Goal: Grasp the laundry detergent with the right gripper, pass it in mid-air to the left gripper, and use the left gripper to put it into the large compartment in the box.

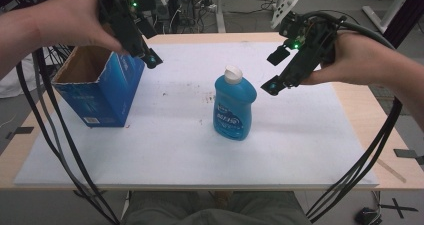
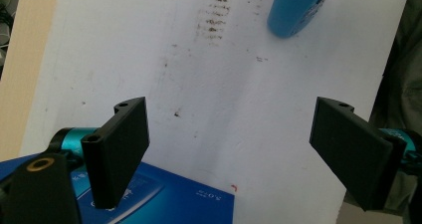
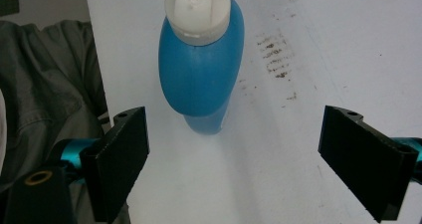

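A blue bottle (image 1: 235, 107) with a white cap stands upright in the middle of the white board (image 1: 175, 150). At the left sits an open-topped blue cardboard box (image 1: 97, 87). My left gripper (image 1: 150, 45) hovers open over the box's right edge, holding nothing. In the left gripper view the box corner (image 2: 164, 199) lies under the open gripper (image 2: 234, 154), and the bottle's base (image 2: 296, 7) shows far off. My right gripper (image 1: 275, 70) hangs open in the air to the right of the bottle's cap. In the right gripper view the bottle (image 3: 201, 69) stands ahead of the open gripper (image 3: 244, 162), apart from it.
The white board rests on a wooden table (image 1: 385, 130). Brown smudges (image 1: 207, 99) mark the board left of the bottle. Black cables (image 1: 360, 170) trail from both grippers over the table's front corners. Desk legs and equipment (image 1: 280, 5) stand beyond the far edge.
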